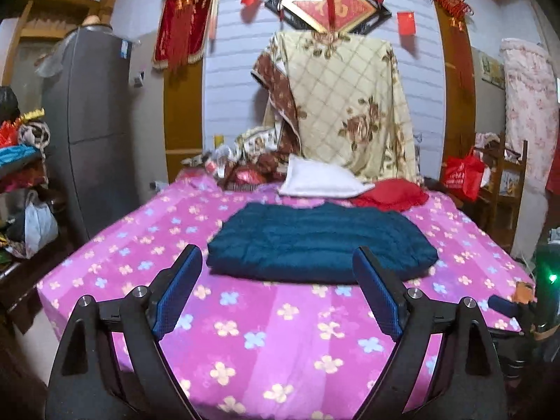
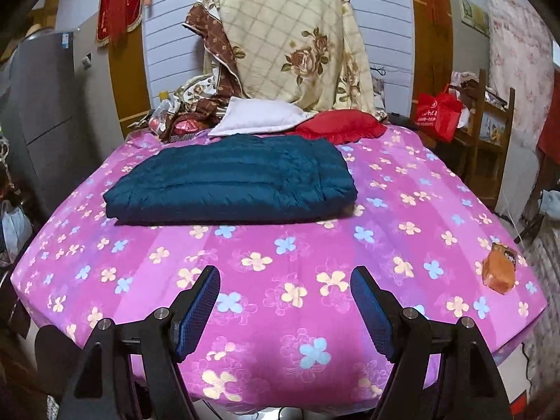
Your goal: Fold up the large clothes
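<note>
Lying folded at centre frame, a dark teal quilted jacket [image 1: 320,245] rests on the pink flowered bedsheet [image 1: 280,343] (pillows behind it). Left gripper [image 1: 280,294] and right gripper [image 2: 285,309], at bottom, both gape wide, holding nothing.

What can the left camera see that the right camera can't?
Only the left wrist view shows the framed red hanging on the wall, the small red flags and a green light at the right edge. Only the right wrist view shows the whole orange packet lying on the bed. Both show the folded blue jacket on the pink flowery sheet, the white pillow and the cream quilt.
</note>
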Motion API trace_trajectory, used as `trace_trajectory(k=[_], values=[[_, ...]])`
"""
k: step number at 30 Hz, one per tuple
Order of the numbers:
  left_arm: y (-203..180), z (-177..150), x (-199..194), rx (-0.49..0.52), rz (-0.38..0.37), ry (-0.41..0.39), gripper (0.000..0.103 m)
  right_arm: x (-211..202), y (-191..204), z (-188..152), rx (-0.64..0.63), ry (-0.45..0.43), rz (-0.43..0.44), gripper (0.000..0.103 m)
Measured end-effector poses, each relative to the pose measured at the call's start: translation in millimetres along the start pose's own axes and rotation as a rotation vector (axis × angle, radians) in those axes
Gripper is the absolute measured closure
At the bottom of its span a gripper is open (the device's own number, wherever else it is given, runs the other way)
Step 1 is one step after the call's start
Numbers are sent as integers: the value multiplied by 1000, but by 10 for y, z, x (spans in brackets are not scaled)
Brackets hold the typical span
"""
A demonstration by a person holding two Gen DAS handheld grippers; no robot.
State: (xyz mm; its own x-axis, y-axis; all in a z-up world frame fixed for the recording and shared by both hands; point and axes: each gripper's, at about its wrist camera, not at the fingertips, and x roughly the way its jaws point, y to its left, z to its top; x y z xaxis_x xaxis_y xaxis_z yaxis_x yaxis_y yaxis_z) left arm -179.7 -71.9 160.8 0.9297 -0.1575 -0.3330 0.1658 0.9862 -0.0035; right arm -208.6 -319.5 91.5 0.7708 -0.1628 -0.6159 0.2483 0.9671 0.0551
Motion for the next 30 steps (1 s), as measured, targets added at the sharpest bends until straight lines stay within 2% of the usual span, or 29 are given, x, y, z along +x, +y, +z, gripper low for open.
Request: trace_trajectory(k=[8,22,30], values=[[-132,-130,162,25,-24,97,15,54,80,-33,-7,31,-3,28],[-162,-242,342,5,-32,204,15,190,111,-122,-10,86,-22,28],[-202,-377,531,13,-34,297,15,229,230,-166,-61,87,-59,28]])
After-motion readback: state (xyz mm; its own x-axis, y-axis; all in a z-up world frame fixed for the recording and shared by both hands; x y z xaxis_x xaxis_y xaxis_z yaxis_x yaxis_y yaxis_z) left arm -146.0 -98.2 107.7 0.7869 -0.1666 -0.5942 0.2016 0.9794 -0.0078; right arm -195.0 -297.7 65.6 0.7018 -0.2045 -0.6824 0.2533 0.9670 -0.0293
